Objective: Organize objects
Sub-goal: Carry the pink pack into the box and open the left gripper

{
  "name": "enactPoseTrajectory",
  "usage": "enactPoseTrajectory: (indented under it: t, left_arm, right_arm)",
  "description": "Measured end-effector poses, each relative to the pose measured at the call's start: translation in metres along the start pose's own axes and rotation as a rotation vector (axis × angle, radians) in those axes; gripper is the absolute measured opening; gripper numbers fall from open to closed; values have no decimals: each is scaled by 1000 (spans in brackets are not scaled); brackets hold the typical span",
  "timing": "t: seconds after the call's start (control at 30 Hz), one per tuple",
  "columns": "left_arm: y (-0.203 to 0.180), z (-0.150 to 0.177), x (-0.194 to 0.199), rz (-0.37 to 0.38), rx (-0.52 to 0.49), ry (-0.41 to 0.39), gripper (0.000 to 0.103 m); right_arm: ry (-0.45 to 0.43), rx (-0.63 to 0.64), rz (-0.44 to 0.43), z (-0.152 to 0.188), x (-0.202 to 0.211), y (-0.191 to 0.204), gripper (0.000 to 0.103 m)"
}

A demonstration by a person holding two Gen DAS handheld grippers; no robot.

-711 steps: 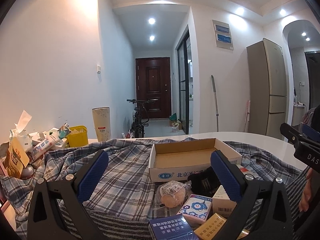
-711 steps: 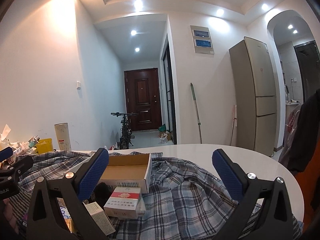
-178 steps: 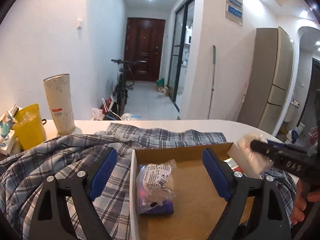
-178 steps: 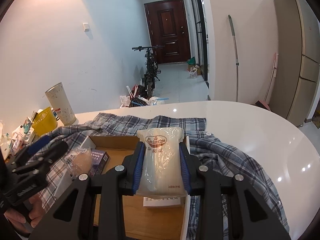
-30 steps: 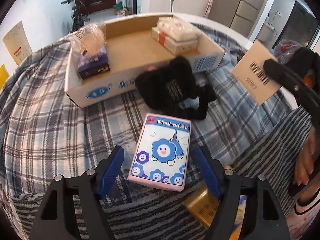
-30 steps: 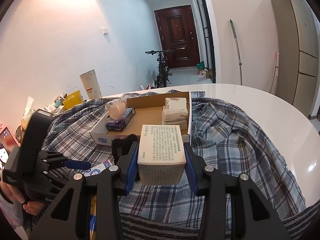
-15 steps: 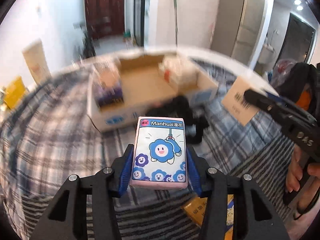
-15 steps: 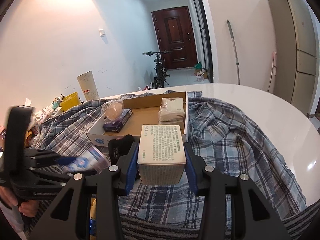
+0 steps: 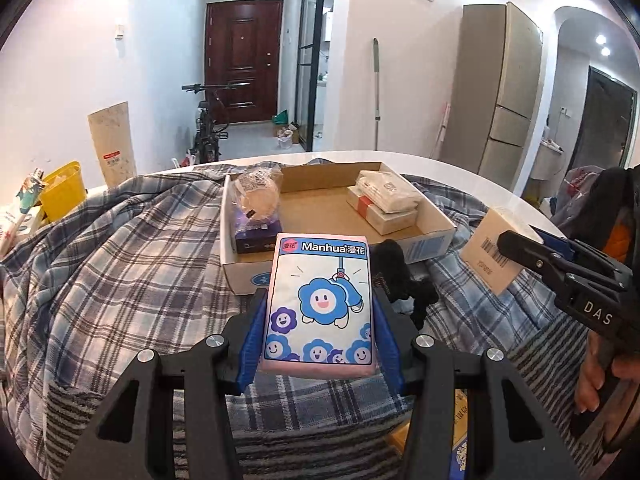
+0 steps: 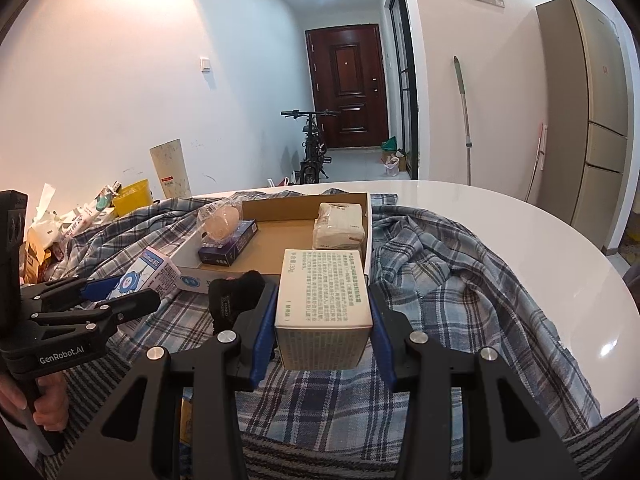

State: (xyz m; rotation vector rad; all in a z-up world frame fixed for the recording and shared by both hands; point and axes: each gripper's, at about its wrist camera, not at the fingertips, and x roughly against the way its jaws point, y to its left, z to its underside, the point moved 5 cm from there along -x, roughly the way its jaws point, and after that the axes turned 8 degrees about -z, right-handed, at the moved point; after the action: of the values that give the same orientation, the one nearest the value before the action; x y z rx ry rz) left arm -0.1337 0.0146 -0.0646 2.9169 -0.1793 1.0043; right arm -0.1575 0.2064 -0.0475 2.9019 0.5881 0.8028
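My left gripper (image 9: 320, 320) is shut on a pink tissue pack (image 9: 320, 300) printed with blue flowers and holds it up above the plaid cloth, in front of the open cardboard box (image 9: 436, 236). My right gripper (image 10: 322, 320) is shut on a white carton (image 10: 324, 292) with printed text, held near the box's (image 10: 370, 220) front right corner. The box holds a wrapped round item (image 9: 256, 196) on a dark blue box (image 9: 256, 238) at the left, and a white packet (image 9: 388, 196) on a flat box at the right. A black cloth item (image 9: 400, 280) lies before the box.
A plaid shirt (image 9: 120, 264) covers the round white table (image 10: 540, 248). A yellow cup (image 9: 64, 190), a tall paper tube (image 9: 114, 142) and clutter stand at the far left. Yellow and blue boxes (image 9: 456, 440) lie at the near edge. A fridge (image 10: 596, 112) stands right.
My left gripper closed on the tissue pack and lifted it off the cloth, tilting up level. My right gripper holds the white carton almost still.
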Motion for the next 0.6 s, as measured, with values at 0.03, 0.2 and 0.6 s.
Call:
enactPoseTrajectory:
  t: [0.03,0.2,0.6]
  left_arm:
    - [1,0,0,-6,1,5,52]
    - [7,-7,-7,19,2,88,52]
    - [37,-57,-49,52,103,245,52]
  right_arm:
    - [1,-2,0,-1,0,0,42]
    - [16,-14,-27,-10,3,-1,42]
    - [60,-14,-55,-71,-20,1,42]
